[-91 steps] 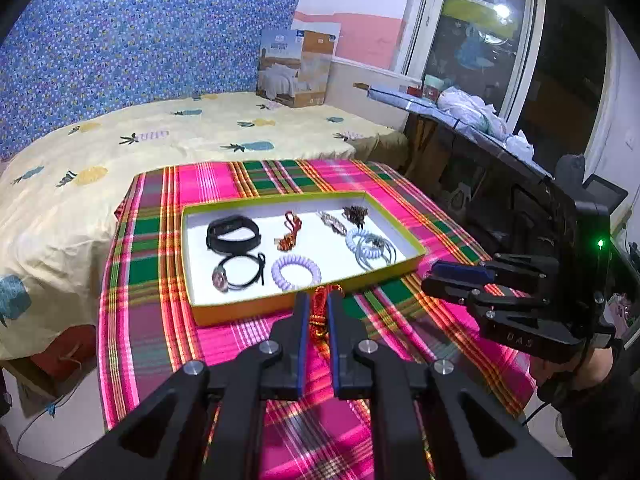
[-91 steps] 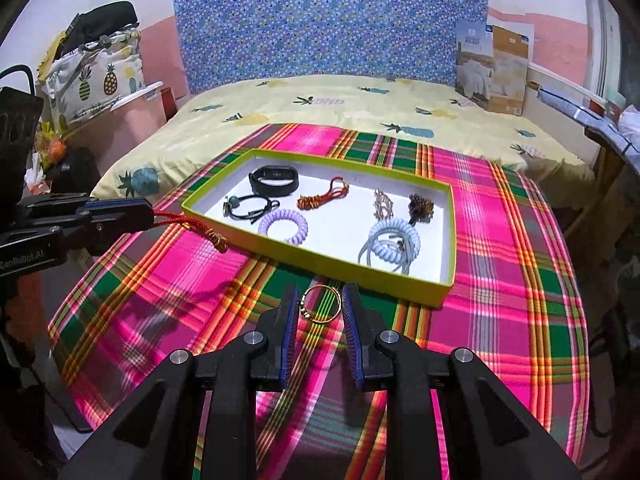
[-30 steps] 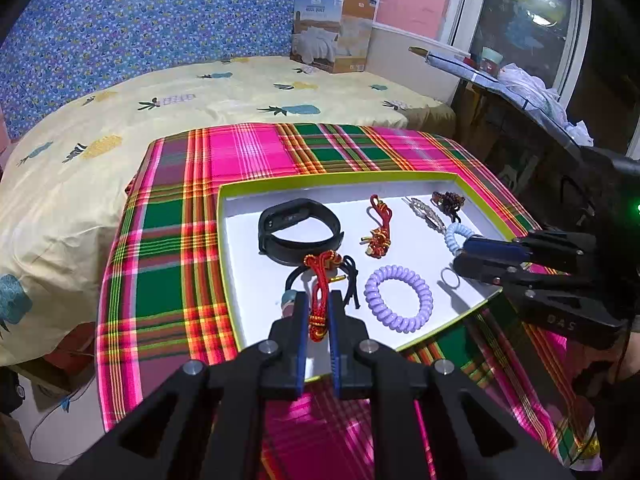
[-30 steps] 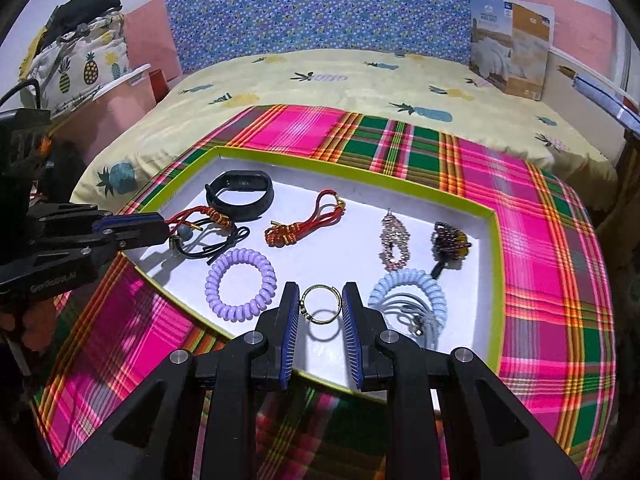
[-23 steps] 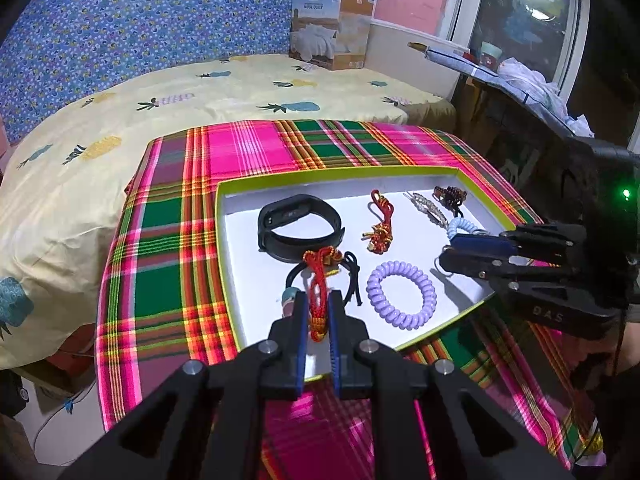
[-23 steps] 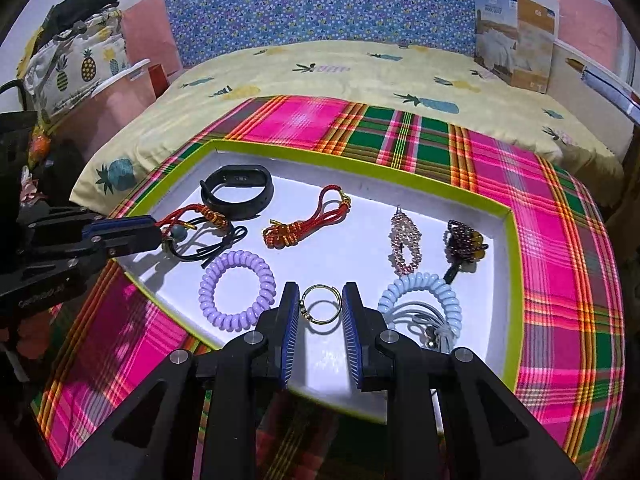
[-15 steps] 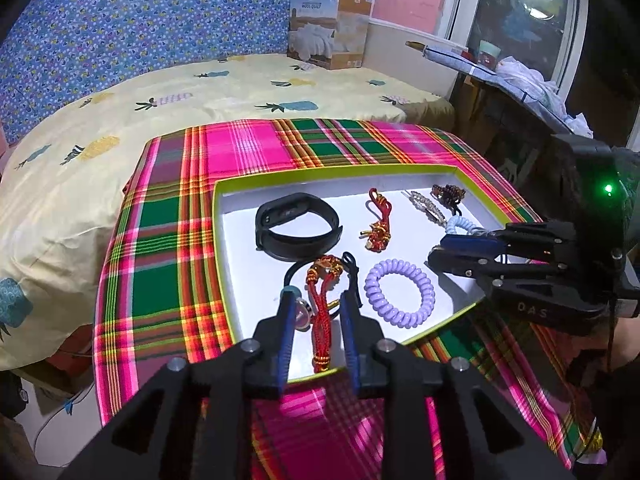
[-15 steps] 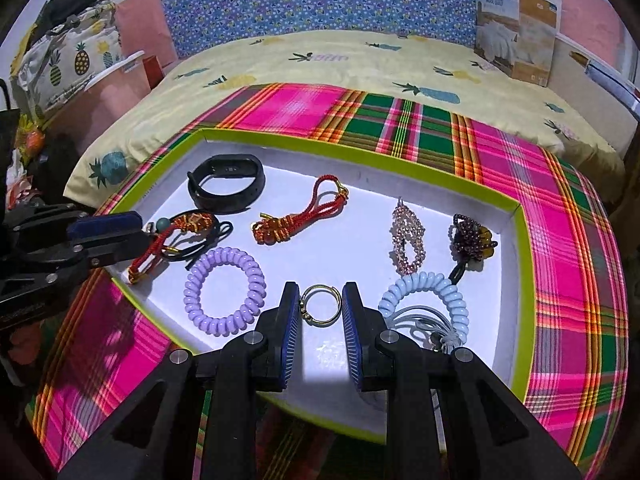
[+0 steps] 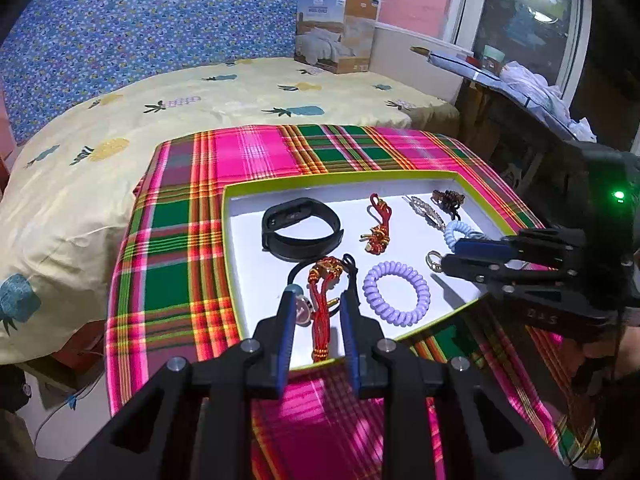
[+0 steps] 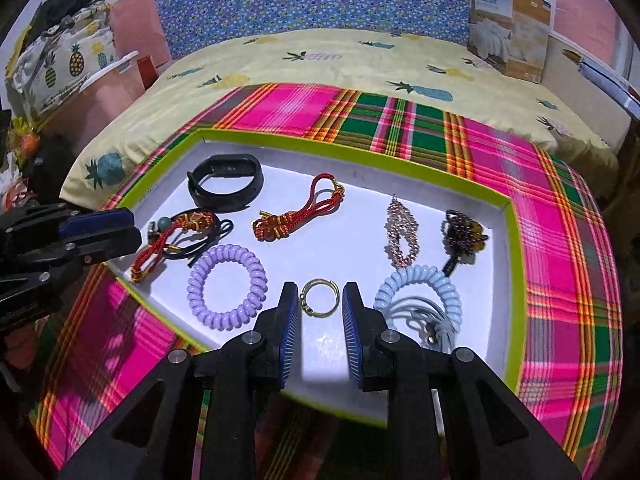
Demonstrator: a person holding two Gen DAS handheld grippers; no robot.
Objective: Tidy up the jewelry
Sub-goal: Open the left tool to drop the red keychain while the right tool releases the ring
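A green-rimmed white tray (image 9: 344, 176) (image 10: 516, 280) holds jewelry. My left gripper (image 9: 318, 304) is open; a red knotted cord bracelet (image 9: 322, 312) (image 10: 160, 248) lies between its fingers, over a black cord bracelet (image 10: 208, 246) and the tray's near rim. My right gripper (image 10: 321, 300) is open around a gold ring (image 10: 318, 298) (image 9: 434, 260) that lies loose between its fingers on the tray floor. In the tray lie a black fitness band (image 9: 302, 228), a second red cord (image 10: 298, 212), a purple coil tie (image 10: 227, 282), a blue coil tie (image 10: 420, 292), a beaded pendant (image 10: 402, 232) and a dark bead clip (image 10: 462, 234).
The tray sits on a pink and green plaid cloth (image 9: 172, 248) over a small table beside a bed (image 9: 120, 120). A cardboard box (image 9: 336, 32) stands at the bed's far side. A cluttered desk (image 9: 532, 92) is at the right.
Both grippers moved from the cloth over the tray. The left opened and dropped the red cord bracelet onto the tray's near edge. The right has opened and let go of the gold ring.
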